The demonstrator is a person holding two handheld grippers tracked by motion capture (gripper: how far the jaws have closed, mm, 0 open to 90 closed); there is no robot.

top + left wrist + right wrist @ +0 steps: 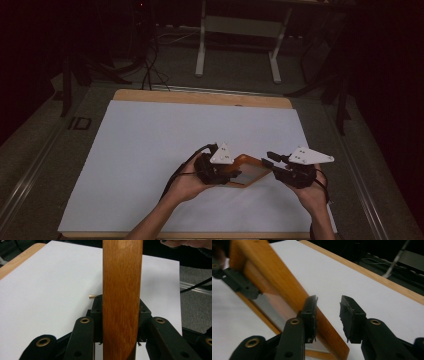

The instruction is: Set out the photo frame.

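Brown wooden frame point(248, 169), tilted, lifted

The frame point(251, 169) my left tool point(223, 172) holds is warm orange-brown wood with a fine streaky grain, and its pane looks grey. Both my tools are black with brass-coloured rivets; each carries a pale grey plate. My right tool point(272, 159) is the same black. The worktop point(150, 95) is light tan wood under a plain white sheet point(150, 140).
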